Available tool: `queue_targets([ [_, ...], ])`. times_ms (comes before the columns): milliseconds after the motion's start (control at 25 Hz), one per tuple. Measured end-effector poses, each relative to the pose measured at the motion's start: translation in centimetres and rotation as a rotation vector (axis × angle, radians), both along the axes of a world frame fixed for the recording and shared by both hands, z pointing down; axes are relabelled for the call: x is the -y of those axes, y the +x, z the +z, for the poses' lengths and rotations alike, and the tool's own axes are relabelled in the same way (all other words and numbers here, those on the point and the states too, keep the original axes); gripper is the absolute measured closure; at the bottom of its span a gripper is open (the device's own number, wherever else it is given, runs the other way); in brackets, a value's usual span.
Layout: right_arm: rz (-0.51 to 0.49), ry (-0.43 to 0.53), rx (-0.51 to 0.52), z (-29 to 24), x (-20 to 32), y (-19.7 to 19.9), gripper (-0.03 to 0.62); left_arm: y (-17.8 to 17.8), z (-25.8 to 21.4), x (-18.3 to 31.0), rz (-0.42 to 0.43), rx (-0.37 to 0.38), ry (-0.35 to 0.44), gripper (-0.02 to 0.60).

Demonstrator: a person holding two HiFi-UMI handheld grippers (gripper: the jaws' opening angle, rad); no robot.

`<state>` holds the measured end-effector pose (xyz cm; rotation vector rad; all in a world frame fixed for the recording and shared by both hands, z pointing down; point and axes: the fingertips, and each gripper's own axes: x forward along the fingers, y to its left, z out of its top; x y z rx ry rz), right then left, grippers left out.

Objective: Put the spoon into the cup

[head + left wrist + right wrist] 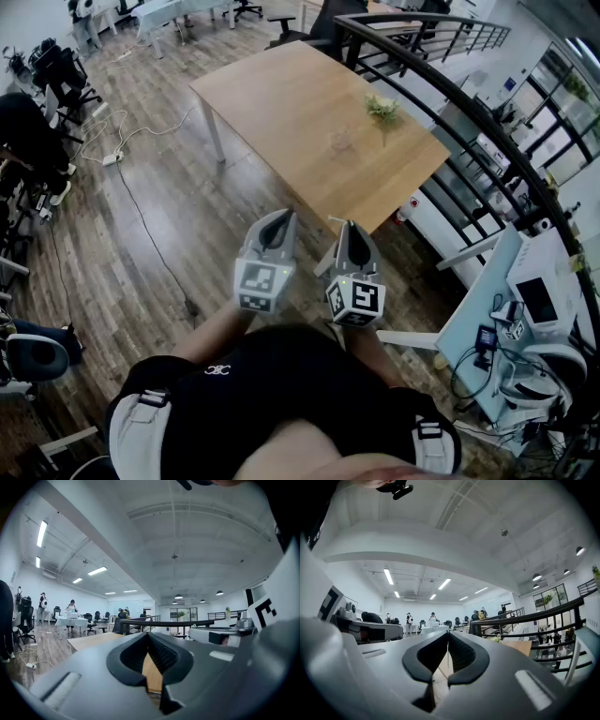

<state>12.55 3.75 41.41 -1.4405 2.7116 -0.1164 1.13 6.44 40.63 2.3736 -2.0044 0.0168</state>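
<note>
I cannot make out a spoon or a cup in any view. Both grippers are held side by side close to my body, pointing level at a bare wooden table [309, 122] that stands a step ahead. My left gripper [278, 217] is shut with its tips [148, 634] touching and nothing between them. My right gripper [352, 225] is also shut and holds nothing, its tips [447, 632] meeting in the right gripper view. A small green plant [382, 107] lies on the table's far right part.
A dark curved railing [450, 103] runs behind and to the right of the table. A white cable and power strip [112, 157] lie on the wooden floor at the left. A white desk with devices [525, 300] stands at the right. Office chairs and people [71, 606] are far off.
</note>
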Motion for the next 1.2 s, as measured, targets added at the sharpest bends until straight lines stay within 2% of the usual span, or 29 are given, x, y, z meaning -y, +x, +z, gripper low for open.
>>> queue_targets([
  [600, 0.0, -0.004, 0.03, 0.3, 1.1, 4.0, 0.583, 4.5, 0.2, 1.6, 0.029, 0.023, 0.006, 0.571],
  [1200, -0.052, -0.044, 0.075, 1.9, 3.8, 7.6, 0.583, 9.3, 1.7, 3.6, 0.006, 0.045, -0.023, 0.571],
])
